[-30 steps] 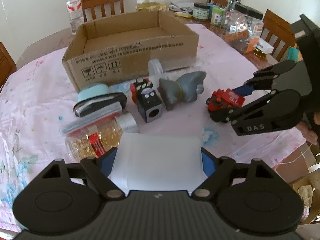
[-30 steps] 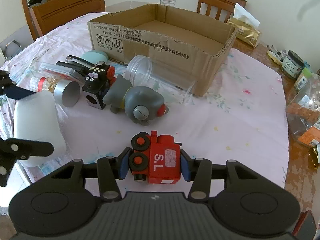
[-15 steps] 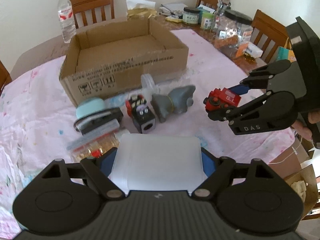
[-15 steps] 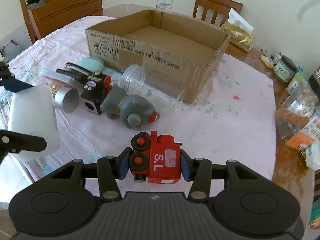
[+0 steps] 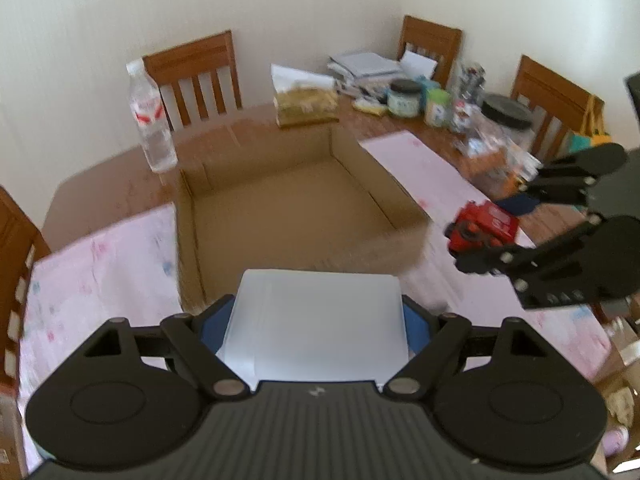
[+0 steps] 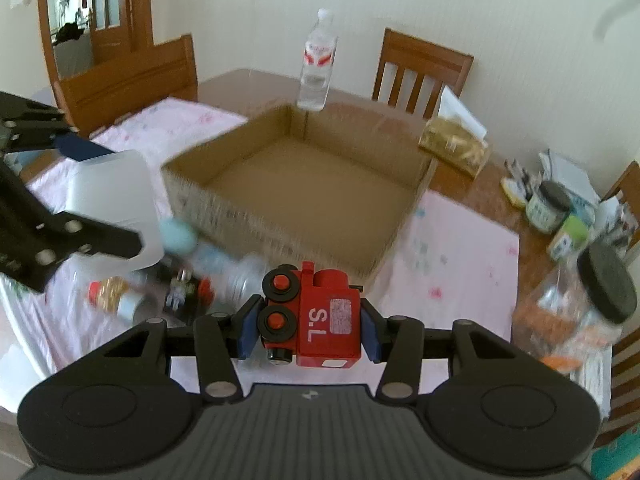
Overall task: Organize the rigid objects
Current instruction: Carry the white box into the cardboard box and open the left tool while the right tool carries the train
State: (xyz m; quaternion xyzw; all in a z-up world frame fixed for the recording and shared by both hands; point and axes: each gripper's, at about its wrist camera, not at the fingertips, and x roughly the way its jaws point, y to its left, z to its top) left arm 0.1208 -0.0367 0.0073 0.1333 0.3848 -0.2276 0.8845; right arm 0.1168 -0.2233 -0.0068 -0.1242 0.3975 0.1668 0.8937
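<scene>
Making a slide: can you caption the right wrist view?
Right gripper holds a red toy train before an empty cardboard box.

Left gripper [image 5: 320, 322]: matte black body showing a ribbed centre panel with a small pale logo, two round flat housings with recessed discs, and triangular cut-outs. Black linkage bars are pivoting on silver rivets; blue pads [image 5: 214, 322] are lining the fingers.

Right gripper [image 6: 308, 326]: matching black build, ribbed panel, silver rivets, blue pads [image 6: 247, 326]. Seen from the left wrist view, its side is carrying pale lettering, blurred.
</scene>
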